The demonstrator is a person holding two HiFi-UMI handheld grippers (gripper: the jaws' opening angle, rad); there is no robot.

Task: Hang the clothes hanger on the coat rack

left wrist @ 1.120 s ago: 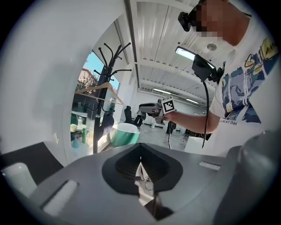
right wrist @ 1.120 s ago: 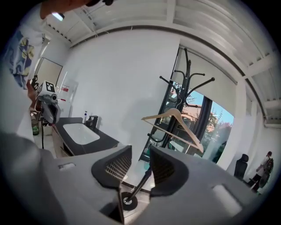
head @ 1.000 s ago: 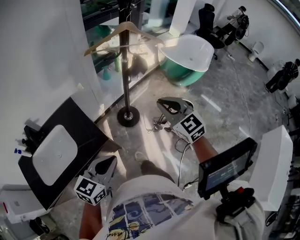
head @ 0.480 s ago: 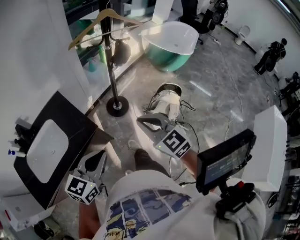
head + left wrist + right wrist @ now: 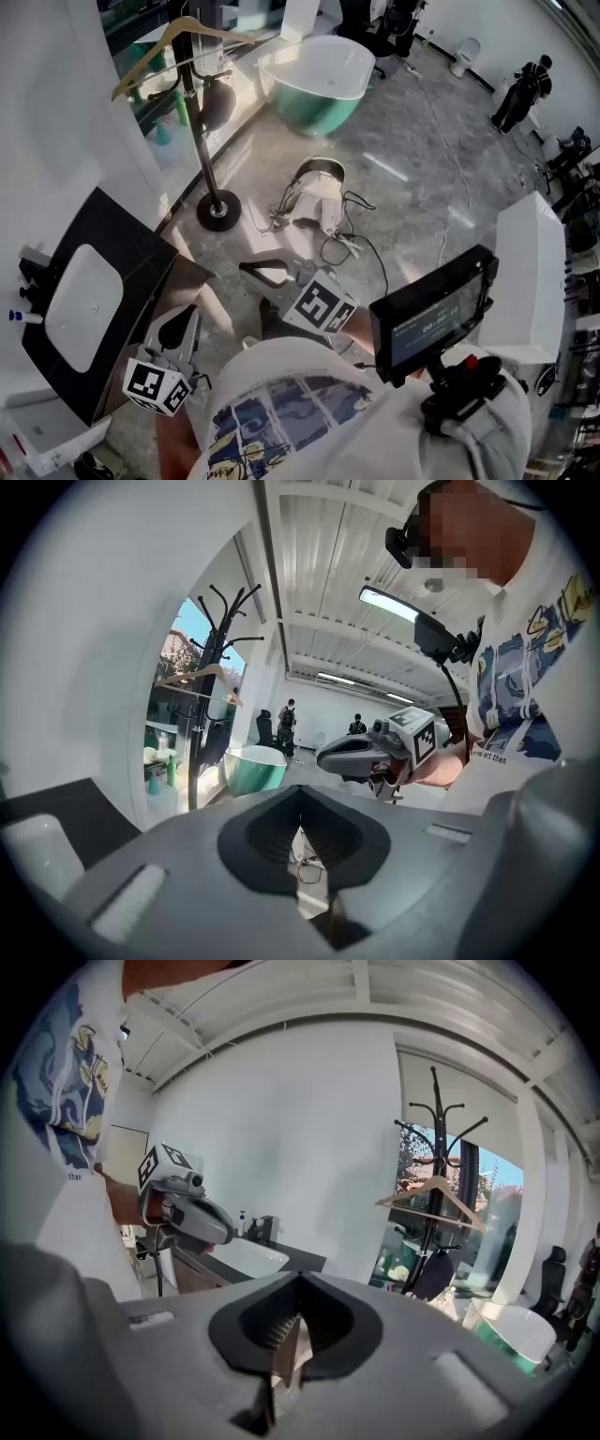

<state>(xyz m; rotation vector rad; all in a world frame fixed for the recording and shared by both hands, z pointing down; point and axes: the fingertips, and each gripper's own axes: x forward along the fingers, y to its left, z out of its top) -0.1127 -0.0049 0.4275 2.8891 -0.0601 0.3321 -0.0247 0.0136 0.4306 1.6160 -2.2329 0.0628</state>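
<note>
A wooden clothes hanger point(image 5: 178, 39) hangs on the black coat rack point(image 5: 199, 141), which stands on the floor at the upper left of the head view. Neither gripper is near it. My right gripper point(image 5: 255, 272) is shut and empty, low in front of my body, its marker cube point(image 5: 321, 305) behind it. My left gripper point(image 5: 178, 328) is also shut and empty, beside the counter at the lower left. The left gripper view shows the hanger point(image 5: 199, 679) and the rack point(image 5: 214, 639) far off. In the right gripper view the hanger point(image 5: 433, 1202) is at the right.
A black counter with a white sink point(image 5: 84, 300) stands at the left. A green and white bathtub point(image 5: 314, 80) is behind the rack. A white device with cables point(image 5: 319, 192) lies on the floor. A screen point(image 5: 431, 319) is mounted at my chest, with a white cabinet point(image 5: 530, 272) to its right.
My right gripper has drawn back from the middle of the floor toward my body, lower and to the left. The left gripper shifted slightly. The hanger stayed on the rack.
</note>
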